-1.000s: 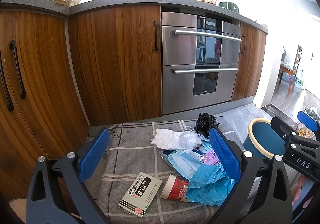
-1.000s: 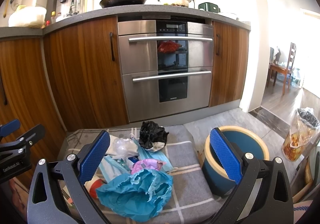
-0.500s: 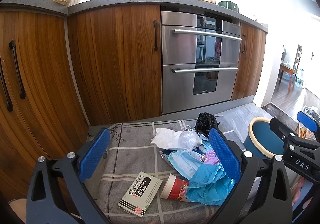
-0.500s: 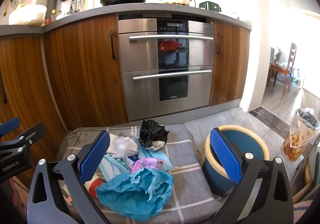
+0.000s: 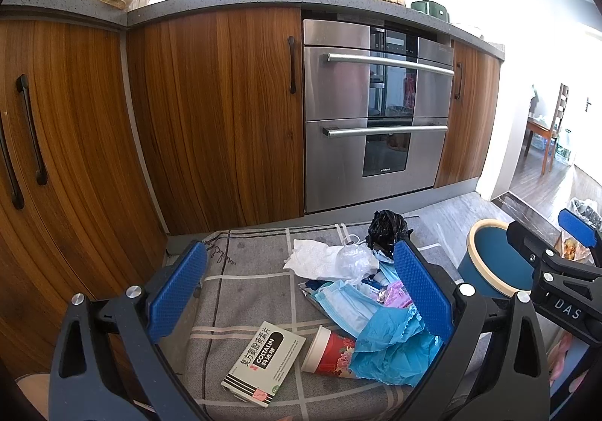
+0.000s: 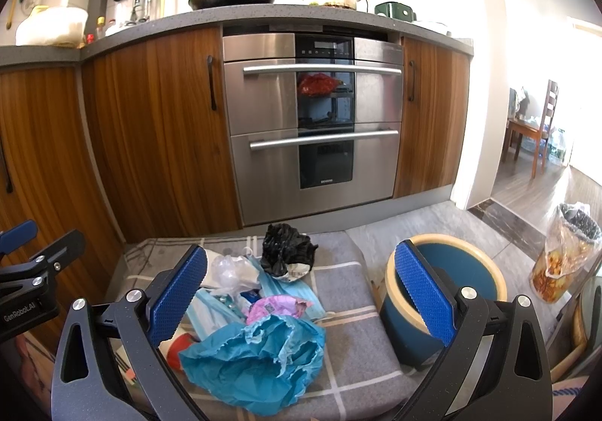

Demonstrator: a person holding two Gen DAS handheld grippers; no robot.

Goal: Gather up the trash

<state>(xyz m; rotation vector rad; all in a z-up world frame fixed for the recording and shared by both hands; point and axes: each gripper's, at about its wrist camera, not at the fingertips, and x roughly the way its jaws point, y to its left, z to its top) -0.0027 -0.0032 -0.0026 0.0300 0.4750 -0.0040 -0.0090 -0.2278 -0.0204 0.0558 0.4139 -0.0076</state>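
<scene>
The left gripper (image 5: 299,287) and the right gripper (image 6: 301,289) both hovered above a grey checked mat (image 5: 248,270) on the kitchen floor, each with its fingers spread wide and holding nothing. The trash lay heaped on the mat's right half: a crumpled blue bag (image 6: 259,353) nearest, a red paper cup (image 5: 329,351) touching its left side, a medicine box (image 5: 263,360) just left of the cup, face masks (image 5: 346,304), white tissue (image 5: 312,261) and, farthest, a black bag (image 6: 284,248). A blue bin (image 6: 451,285) stood just right of the mat, apparently empty.
</scene>
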